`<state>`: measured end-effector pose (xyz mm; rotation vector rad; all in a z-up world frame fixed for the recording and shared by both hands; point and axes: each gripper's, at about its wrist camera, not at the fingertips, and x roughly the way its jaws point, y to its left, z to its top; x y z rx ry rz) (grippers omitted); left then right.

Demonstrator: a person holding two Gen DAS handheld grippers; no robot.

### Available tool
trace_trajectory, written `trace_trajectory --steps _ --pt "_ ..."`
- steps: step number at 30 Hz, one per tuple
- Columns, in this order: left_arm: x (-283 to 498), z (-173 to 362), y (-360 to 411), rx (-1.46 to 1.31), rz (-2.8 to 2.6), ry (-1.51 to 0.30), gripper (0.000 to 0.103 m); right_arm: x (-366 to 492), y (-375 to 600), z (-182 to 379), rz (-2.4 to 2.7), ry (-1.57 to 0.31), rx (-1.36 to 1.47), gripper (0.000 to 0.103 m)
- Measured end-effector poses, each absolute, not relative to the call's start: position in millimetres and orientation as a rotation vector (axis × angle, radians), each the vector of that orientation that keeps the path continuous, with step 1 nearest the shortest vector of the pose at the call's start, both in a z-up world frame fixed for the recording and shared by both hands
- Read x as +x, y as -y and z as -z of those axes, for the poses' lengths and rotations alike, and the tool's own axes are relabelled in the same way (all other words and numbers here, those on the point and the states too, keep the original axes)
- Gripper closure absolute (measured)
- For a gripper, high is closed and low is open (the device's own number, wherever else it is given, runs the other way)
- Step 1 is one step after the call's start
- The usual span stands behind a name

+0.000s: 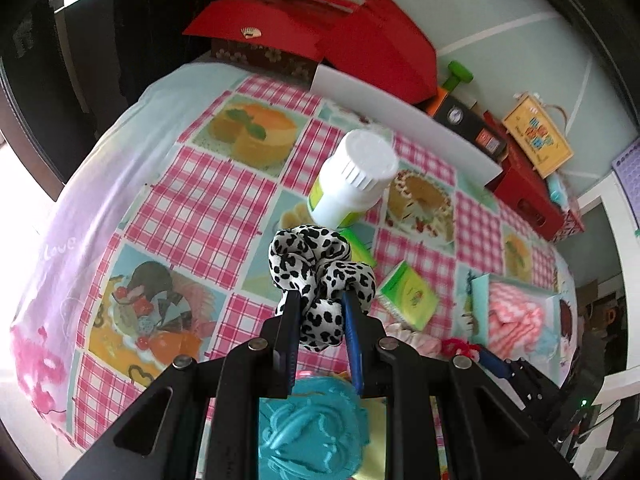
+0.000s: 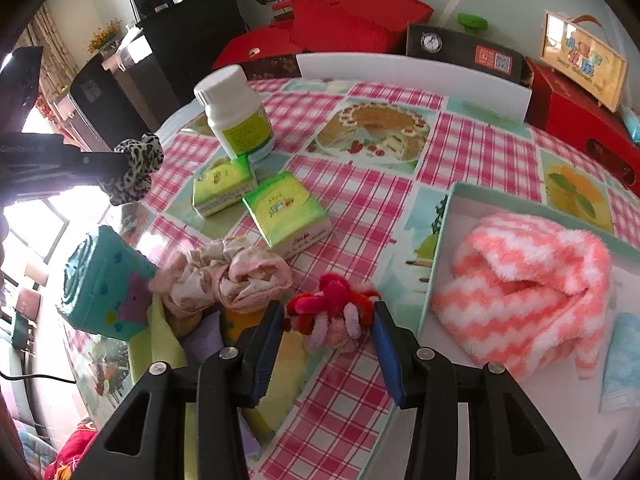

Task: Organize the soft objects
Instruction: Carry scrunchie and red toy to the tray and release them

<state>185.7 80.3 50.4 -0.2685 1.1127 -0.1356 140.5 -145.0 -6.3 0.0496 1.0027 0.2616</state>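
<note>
The left gripper [image 1: 320, 300] is clamped on a spotted scrunchie [image 1: 320, 276], held clear above the tablecloth [image 1: 192, 200]. At 12 o'clock beyond it stands a white bottle [image 1: 352, 180]. The right gripper [image 2: 326, 320] brackets a red-pink scrunchie [image 2: 332, 312]; its pads seem to touch it, though I cannot tell for sure. At 3 o'clock, a striped towel [image 2: 520, 288] lies in a box [image 2: 440, 220].

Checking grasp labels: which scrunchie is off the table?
The black-and-white spotted scrunchie, pinched in the left claw. The pink floral scrunchie and red-pink scrunchie lie on the tablecloth.
</note>
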Motion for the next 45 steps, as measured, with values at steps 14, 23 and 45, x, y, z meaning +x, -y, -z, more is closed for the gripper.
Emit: trace_trajectory --steps 14,23,45 --pt "162.4 -96.9 -39.1 -0.260 0.222 -0.971 0.082 116.8 178.8 -51.2 -0.198 -0.816 0.103 0.055" --pt "153.4 -117.5 27.9 -0.213 0.377 -0.930 0.082 83.8 233.3 -98.6 -0.041 -0.656 0.147 0.055" --pt "114.9 -48.3 192.5 -0.065 0.636 -1.093 0.081 9.0 377.2 -96.8 0.387 -0.653 0.274 0.055"
